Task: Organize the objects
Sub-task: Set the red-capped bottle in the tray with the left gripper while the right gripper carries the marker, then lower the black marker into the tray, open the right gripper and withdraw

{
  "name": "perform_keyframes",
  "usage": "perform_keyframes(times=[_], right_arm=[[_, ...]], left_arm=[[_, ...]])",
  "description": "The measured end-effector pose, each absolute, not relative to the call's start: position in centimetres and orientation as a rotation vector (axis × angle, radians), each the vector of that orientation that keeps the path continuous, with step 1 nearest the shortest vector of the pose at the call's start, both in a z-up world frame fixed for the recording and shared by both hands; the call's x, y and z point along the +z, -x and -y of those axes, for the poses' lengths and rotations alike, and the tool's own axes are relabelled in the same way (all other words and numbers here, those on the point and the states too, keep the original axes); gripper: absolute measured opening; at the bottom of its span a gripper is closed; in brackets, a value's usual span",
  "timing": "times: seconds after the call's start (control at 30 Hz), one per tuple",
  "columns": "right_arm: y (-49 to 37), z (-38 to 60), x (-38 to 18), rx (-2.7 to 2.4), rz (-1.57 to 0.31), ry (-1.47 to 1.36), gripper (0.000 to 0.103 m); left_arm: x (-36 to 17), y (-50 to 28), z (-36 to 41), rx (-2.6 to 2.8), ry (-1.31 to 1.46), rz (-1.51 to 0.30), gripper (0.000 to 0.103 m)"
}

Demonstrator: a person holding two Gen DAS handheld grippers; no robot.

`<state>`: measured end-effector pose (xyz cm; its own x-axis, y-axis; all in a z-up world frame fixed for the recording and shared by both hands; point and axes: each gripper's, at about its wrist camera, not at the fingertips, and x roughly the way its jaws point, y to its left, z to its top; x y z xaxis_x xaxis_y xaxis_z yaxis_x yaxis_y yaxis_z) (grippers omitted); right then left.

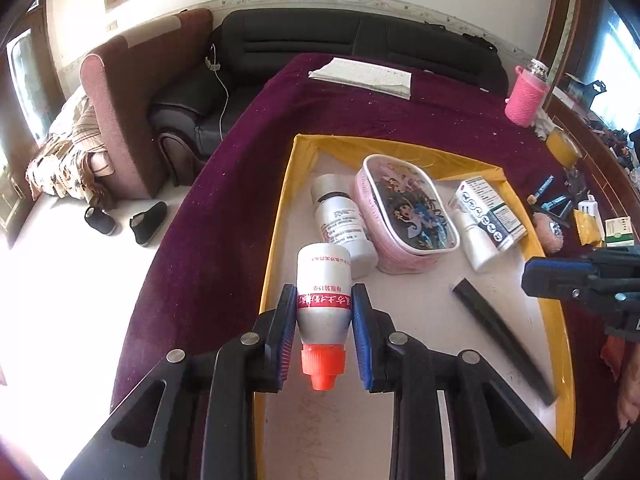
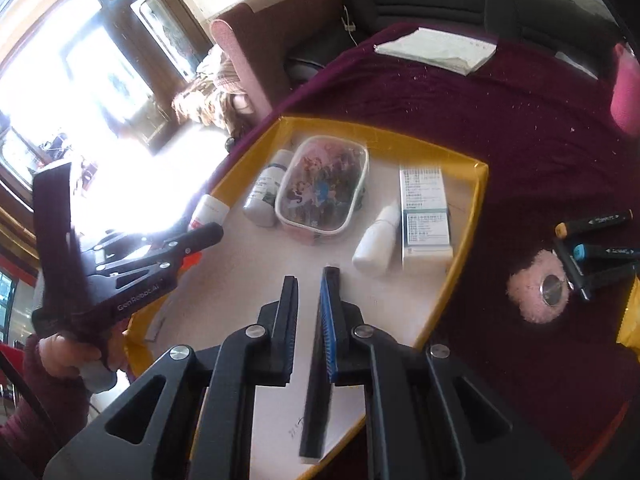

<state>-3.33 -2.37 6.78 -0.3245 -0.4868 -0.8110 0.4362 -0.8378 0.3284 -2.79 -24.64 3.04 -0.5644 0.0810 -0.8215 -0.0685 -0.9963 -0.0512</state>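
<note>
My left gripper (image 1: 323,300) is shut on a silver bottle with a red band and orange cap (image 1: 323,300), held above the left part of the yellow-rimmed tray (image 1: 276,216). In the tray lie a white bottle (image 1: 340,220), a pink cartoon pouch (image 1: 404,212), a medicine box (image 1: 490,212), a small white spray bottle (image 1: 478,246) and a black bar (image 1: 500,332). My right gripper (image 2: 310,284) hovers over the tray's near part, jaws narrowly apart with nothing between them; the black bar (image 2: 316,412) lies below it. The left gripper also shows in the right wrist view (image 2: 192,240).
The tray (image 2: 472,216) sits on a purple cloth-covered table (image 1: 240,140). Right of it lie markers (image 2: 596,220), a pink fluffy item (image 2: 536,292) and yellow packets (image 1: 588,226). A pink-sleeved bottle (image 1: 526,96) and folded paper (image 1: 364,76) are farther back. Sofas stand beyond.
</note>
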Motion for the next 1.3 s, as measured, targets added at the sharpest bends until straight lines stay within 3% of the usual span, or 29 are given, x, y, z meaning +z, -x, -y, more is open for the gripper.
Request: perform_keyframes(times=[0.23,0.37,0.5,0.57,0.77,0.83,0.9,0.93,1.13,1.3], right_arm=[[2.4,3.0,4.8,-2.166,-0.019,-1.449,0.011],[0.6,3.6,5.0,-2.15,-0.062,-1.444,0.016],[-0.2,5.5,4.0,-2.225,-0.242,-1.453,0.018],[-0.5,5.9,3.8,-2.282,-0.324,-1.436,0.026],[-0.9,6.3,2.7,-2.282,-0.339,-1.469,0.035],[-1.0,6.6,2.4,-2.282,-0.356,-1.458,0.035],[-1.0,6.4,2.5,-2.269,-0.303,-1.467,0.025],[-1.0,6.3,2.7,-2.263,-0.275,-1.466,0.014],[-0.8,5.0,2.9,-2.321,-0.026,-1.493,0.013],[-0.9,4.3,5.6,-2.462,0.04,-1.377,0.013]], left_arm=[[2.9,3.5,25.4,2.669,1.428,0.172,0.026],[3.0,3.1,26.0,2.61,1.413,0.303,0.036],[4.7,1.2,26.5,2.666,1.312,0.323,0.05],[5.4,0.2,26.9,2.697,1.253,0.37,0.058],[6.2,-3.3,28.6,2.733,1.124,0.536,0.058],[6.6,-4.6,29.0,2.774,1.06,0.545,0.058],[6.7,-5.6,29.3,2.791,1.02,0.56,0.058],[6.6,-6.0,29.5,2.791,1.01,0.566,0.058],[5.9,-6.9,30.5,2.795,0.979,0.569,0.058],[5.4,-7.0,31.2,2.737,0.964,0.625,0.058]])
